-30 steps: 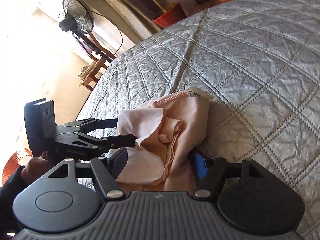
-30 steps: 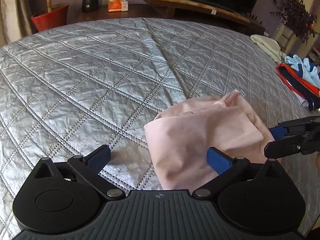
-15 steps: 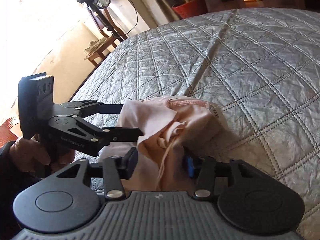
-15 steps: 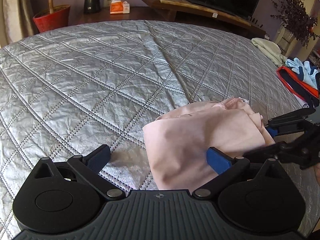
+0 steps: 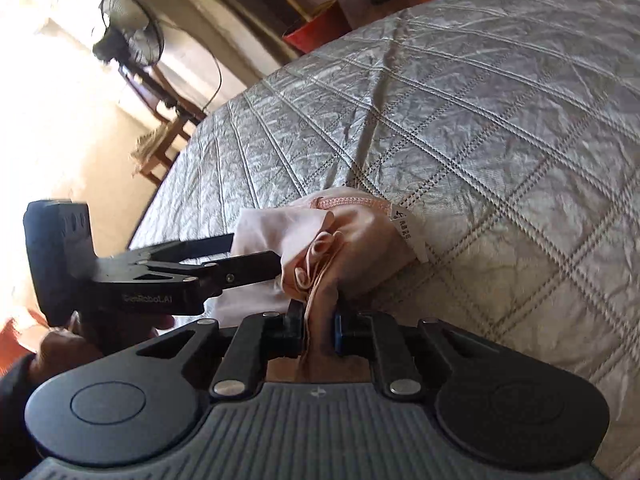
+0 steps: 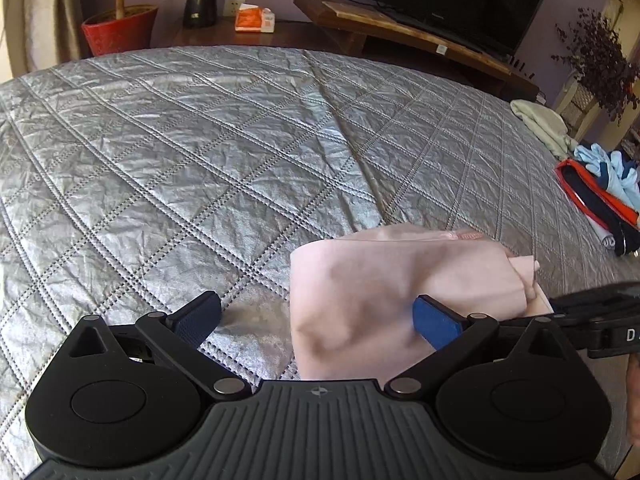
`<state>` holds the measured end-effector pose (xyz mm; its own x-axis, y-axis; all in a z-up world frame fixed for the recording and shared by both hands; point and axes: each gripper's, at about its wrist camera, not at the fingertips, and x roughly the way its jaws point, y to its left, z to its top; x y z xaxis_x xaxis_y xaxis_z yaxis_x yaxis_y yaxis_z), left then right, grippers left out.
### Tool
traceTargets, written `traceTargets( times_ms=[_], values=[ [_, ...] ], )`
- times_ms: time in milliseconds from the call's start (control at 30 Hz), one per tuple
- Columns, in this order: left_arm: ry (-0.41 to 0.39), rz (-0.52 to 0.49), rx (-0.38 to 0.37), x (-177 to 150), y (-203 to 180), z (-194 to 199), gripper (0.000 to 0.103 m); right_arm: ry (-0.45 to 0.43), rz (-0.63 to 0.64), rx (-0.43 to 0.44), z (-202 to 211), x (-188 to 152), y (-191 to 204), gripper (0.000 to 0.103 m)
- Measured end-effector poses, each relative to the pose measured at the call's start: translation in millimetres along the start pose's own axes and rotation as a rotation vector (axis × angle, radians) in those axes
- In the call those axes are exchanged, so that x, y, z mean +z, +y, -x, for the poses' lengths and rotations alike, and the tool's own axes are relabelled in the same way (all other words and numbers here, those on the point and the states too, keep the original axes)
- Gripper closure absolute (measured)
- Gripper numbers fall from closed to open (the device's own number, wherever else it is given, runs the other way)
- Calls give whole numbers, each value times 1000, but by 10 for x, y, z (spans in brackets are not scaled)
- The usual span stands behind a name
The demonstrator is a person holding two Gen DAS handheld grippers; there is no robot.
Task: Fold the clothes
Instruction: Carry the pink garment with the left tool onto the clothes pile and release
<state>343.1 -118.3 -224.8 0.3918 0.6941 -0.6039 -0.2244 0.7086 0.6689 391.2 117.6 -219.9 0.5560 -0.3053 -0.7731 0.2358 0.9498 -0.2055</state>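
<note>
A folded pale pink garment (image 6: pixel 384 292) lies on the silver quilted bed (image 6: pixel 200 152). In the left wrist view the pink garment (image 5: pixel 360 240) shows a white care label and bunched edges. My left gripper (image 5: pixel 318 330) is shut on those bunched edges. My right gripper (image 6: pixel 316 320) is open, its jaws wide, with the garment's near fold between its fingertips. The right gripper also shows in the left wrist view (image 5: pixel 256 256), reaching in from the left against the garment. The left gripper shows at the right edge of the right wrist view (image 6: pixel 592 312).
A pile of other clothes (image 6: pixel 600 184) lies at the bed's right edge. Beyond the bed stand a red plant pot (image 6: pixel 120 32), a TV on a wooden stand (image 6: pixel 420 36) and a standing fan (image 5: pixel 132 44) by a chair.
My left gripper has closed from open onto the garment's bunched edges. The right gripper stayed open and barely moved.
</note>
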Motion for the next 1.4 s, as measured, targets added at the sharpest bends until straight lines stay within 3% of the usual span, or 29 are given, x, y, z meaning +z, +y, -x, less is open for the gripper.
traceTargets(
  times_ms=[100,300,667,833,967,1033,1100,1200,1233,1333,1400],
  values=[
    [-79,-115,19,-143,-86,195,91,-66,27,55,177,-10,-2,1],
    [-252,-220,28,-226,-140,797,92,-117,126,31,467,-87,-14,1],
    [-530,-360,-16,-274,-564,1764,92,-119,70,-7,471,-23,-577,1],
    [-649,-360,-56,25,-802,2354,92,-118,30,-26,392,54,-881,1],
    [-811,-330,-10,443,-957,2970,92,-117,-2,-41,329,116,-1125,1],
    [-912,-360,19,612,-1138,3207,91,-117,-18,-49,297,147,-1246,1],
    [-970,-487,15,681,-1498,3291,91,-117,-34,-56,266,177,-1368,1],
    [-914,-645,-144,650,-2160,3075,90,-106,-46,-53,173,166,-1479,1],
    [-830,-684,-273,656,-2350,2941,90,-100,-48,-52,148,158,-1499,1],
    [-684,-558,-570,672,-2456,2643,86,-90,-60,-49,101,139,-1545,1],
    [-701,-480,-657,669,-2330,2591,79,-90,-65,-49,81,145,-1559,1]
  ],
)
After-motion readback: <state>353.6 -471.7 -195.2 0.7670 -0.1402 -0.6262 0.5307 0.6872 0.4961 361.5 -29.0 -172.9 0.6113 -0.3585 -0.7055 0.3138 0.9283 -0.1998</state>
